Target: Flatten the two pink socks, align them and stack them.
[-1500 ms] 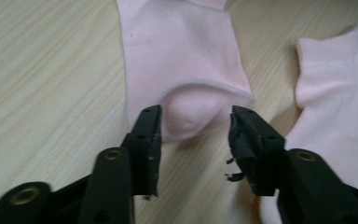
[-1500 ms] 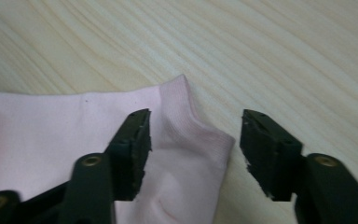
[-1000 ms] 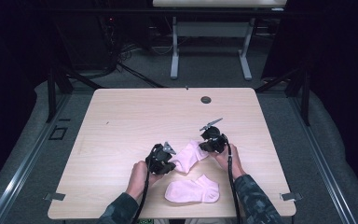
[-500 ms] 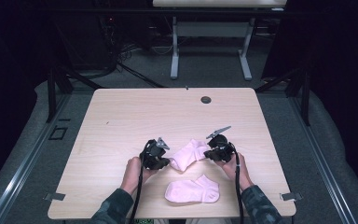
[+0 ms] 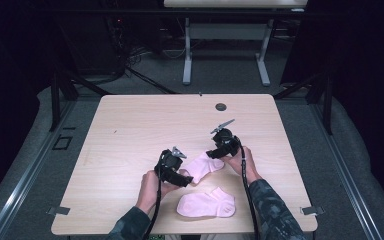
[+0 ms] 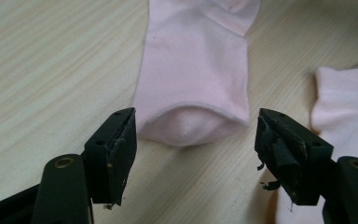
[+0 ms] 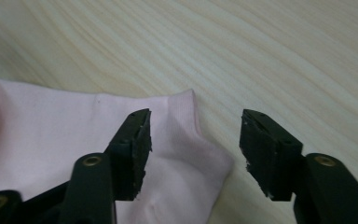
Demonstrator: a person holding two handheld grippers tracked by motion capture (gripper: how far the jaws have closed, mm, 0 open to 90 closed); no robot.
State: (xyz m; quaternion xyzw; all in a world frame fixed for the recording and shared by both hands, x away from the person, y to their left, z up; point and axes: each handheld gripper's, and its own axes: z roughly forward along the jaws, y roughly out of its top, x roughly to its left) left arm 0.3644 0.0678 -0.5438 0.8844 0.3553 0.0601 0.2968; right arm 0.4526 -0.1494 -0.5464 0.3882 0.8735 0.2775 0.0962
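Two pink ankle socks lie on the wooden table. One sock stretches between my two grippers; the second sock lies flat nearer the front edge. My left gripper is open at the near end of the first sock, whose end sits between the jaws. The second sock shows at the right of that view. My right gripper is open at the sock's far end. In the right gripper view the sock corner lies between the jaws, the left fingertip over the fabric.
A small round dark grommet is set in the table near its far edge. Beyond the table stand a white desk frame and cables on a grey floor. Bare wood stretches to the left and far side of the table.
Both grippers came down and toward the person to the ends of the first sock. The left one shifted slightly left and lower; the second sock has stayed put.
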